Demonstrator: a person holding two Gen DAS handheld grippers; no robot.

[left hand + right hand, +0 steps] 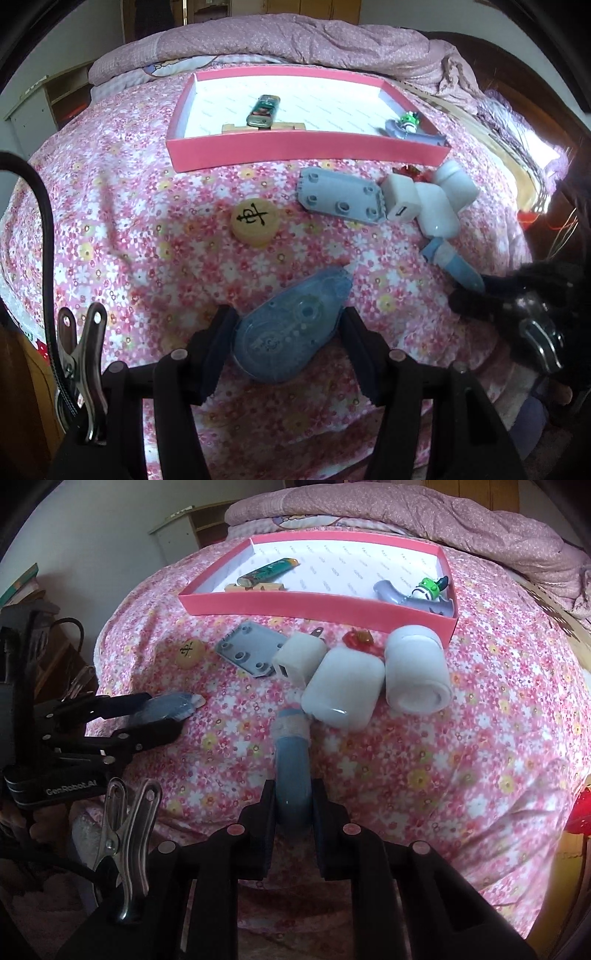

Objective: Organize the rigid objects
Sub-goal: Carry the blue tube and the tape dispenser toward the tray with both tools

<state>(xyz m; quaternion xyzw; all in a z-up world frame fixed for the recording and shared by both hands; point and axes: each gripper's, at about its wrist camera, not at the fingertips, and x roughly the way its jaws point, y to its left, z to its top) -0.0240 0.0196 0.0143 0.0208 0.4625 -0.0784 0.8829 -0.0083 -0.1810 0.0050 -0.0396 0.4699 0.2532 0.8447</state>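
My left gripper is shut on a blue correction tape dispenser, also seen in the right wrist view. My right gripper is shut on a blue tube, which also shows in the left wrist view. On the floral bedspread lie a round chess piece, a grey studded plate, a white charger, a white case and a white bottle. The red tray holds a lighter, a wooden piece and a grey toy with a green figure.
A small red-orange item lies between the white pieces and the tray. A folded pink quilt lies behind the tray. A wooden shelf stands at the far left. The bed edge drops off at the near side.
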